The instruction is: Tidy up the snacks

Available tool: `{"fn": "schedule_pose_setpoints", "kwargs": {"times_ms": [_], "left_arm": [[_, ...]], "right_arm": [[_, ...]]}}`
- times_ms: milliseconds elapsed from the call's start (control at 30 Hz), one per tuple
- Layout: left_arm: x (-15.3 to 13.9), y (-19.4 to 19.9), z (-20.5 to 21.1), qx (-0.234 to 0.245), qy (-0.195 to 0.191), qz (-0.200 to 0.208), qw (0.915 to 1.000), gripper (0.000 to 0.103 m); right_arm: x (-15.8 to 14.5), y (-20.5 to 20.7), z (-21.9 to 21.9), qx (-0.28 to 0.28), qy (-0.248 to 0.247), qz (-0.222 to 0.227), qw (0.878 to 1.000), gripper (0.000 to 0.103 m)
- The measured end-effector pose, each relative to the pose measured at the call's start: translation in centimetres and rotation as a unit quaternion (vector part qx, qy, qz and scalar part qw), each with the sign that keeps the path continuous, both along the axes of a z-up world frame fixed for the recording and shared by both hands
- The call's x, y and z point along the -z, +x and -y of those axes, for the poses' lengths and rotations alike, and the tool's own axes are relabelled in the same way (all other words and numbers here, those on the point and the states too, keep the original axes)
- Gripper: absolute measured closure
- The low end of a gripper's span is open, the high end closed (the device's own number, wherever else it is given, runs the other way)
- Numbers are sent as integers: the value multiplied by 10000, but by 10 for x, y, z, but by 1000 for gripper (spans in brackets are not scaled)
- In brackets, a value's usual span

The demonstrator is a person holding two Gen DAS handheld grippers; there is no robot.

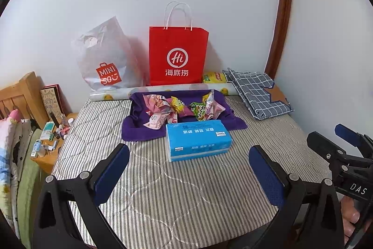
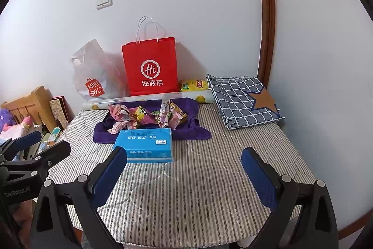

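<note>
Purple towel [image 1: 139, 130] sits toward the far edge of the striped mattress [image 1: 177, 190], and the snack packets [image 1: 179, 107] are piled loose on top of it. From the left wrist camera, the left gripper [image 1: 188, 167] is spread wide with nothing in it, hanging over the near half of the mattress. A blue tissue pack [image 1: 198, 139] lies right in front of the towel, between the gripper and the snacks.

Right wrist camera shows much the same: right gripper [image 2: 184, 169] also spread and empty, snack packets [image 2: 149, 117] behind the tissue pack [image 2: 145, 145], red paper bag [image 2: 150, 67] standing at the wall.

My worry: reaching straight in could shove the tissue pack into the pile, and those crinkly wrappers look slippery enough to squirt out of a pinch or come up two at once.
</note>
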State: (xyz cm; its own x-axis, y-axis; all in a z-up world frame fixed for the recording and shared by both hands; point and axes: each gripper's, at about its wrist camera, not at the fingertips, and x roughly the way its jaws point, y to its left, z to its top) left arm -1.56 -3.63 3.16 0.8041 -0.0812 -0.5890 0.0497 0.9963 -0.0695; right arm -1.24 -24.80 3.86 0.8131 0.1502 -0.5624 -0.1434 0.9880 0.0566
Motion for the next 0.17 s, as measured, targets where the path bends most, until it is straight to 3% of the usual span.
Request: {"fn": "schedule_pose_setpoints", "kwargs": {"times_ms": [167], "left_arm": [[0,1,-1,-41,17,-6,10000,2]], "right_arm": [[0,0,0,-6,-6,2,10000,3]]}}
